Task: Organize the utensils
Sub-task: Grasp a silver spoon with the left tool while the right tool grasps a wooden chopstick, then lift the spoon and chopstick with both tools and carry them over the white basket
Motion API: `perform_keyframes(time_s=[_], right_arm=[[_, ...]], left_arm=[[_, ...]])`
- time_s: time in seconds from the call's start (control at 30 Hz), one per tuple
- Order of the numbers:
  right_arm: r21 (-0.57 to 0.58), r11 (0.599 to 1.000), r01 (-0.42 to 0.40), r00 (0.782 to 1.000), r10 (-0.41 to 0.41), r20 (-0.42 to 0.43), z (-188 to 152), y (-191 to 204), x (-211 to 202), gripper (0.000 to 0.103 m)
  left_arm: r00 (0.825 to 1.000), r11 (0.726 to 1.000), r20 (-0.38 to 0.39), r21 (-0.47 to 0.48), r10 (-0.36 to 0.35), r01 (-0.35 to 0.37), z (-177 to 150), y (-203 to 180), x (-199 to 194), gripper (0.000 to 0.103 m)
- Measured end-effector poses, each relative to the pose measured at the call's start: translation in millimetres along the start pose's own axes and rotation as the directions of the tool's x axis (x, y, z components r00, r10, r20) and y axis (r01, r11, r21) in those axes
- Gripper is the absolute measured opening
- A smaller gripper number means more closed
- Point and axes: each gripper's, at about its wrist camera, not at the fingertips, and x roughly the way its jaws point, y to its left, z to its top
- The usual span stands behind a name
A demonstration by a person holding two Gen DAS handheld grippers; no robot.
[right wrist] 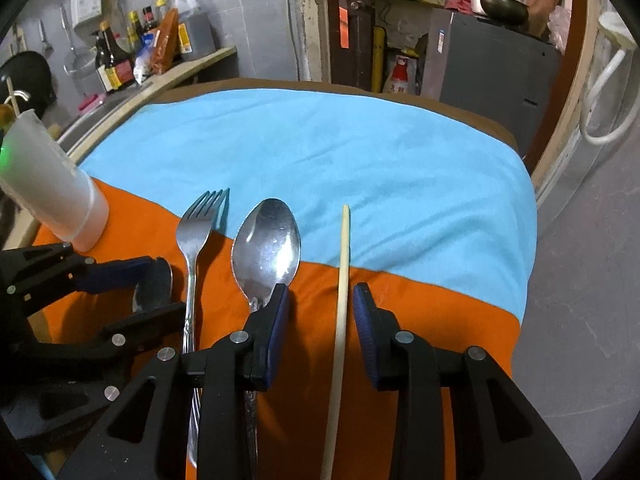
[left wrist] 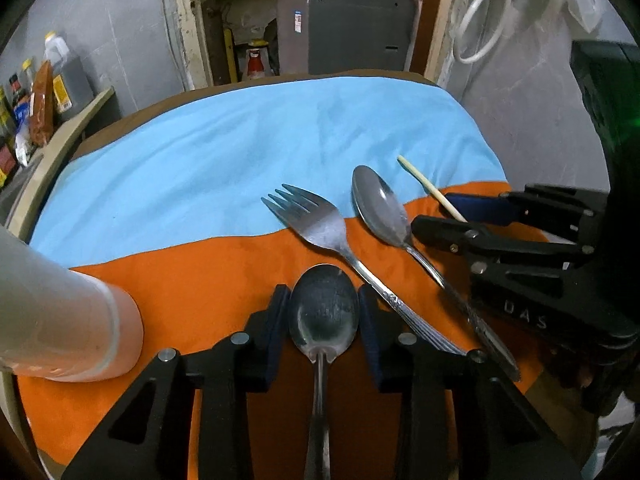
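In the left wrist view my left gripper (left wrist: 323, 300) is open, its fingers either side of a steel spoon (left wrist: 323, 312) lying on the orange cloth (left wrist: 200, 280). A fork (left wrist: 320, 224) and a second spoon (left wrist: 378, 204) lie to its right. My right gripper (left wrist: 442, 212) is open around a pale chopstick (left wrist: 430, 188). In the right wrist view my right gripper (right wrist: 320, 300) straddles the chopstick (right wrist: 343, 280), not touching it. The spoon (right wrist: 266, 248) and fork (right wrist: 198, 232) lie to its left. My left gripper (right wrist: 158, 284) is farther left over the first spoon (right wrist: 154, 286).
A translucent white cup (left wrist: 60, 312) stands at the left on the orange cloth; it also shows in the right wrist view (right wrist: 52, 192). A blue cloth (left wrist: 240, 152) covers the far table. Bottles (right wrist: 116, 60) stand on a shelf at back left. The table edge drops off at right.
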Motion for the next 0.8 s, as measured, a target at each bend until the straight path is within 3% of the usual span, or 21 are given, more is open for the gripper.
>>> perform_keyframes(time_s=[0.03,0.1,0.23,0.43,0.63,0.8], right_arm=[[0.02,1.0,-0.002,1.0,0.001,0.007,0.4,-3.3,-0.3,0.012],[0.081,0.996,-0.035,0.999,0.034,0.017,-0.8,-12.8,-1.5,0.006],[0.166,0.981,-0.097,0.994,0.088,0.062,-7.7,-27.4,-11.8,0.003],[0.193,0.97,-0.15,0.964,0.1,0.246,-23.0,-29.9,-52.3,0.003],[0.214,0.951,-0.223,0.901,0.117,0.418,-37.5,-25.5,-82.9,0.003],[0.222,0.923,-0.314,0.828,0.151,0.54,-40.9,-15.4,-105.9,0.003]], left_arm=[[1.0,1.0,0.007,-0.006,-0.01,0.01,-1.0,1.9,-1.1,0.029],[0.999,0.999,0.033,-0.025,-0.036,0.037,-5.1,6.6,-5.2,0.029],[0.992,0.993,0.096,-0.078,-0.081,0.088,-16.0,17.9,-19.6,0.029],[0.969,0.988,0.226,-0.097,-0.095,0.12,-34.4,23.8,-52.3,0.029],[0.934,0.987,0.348,-0.103,-0.079,0.122,-48.0,20.2,-85.8,0.029],[0.897,0.986,0.438,-0.109,-0.067,0.127,-52.4,16.4,-111.0,0.029]])
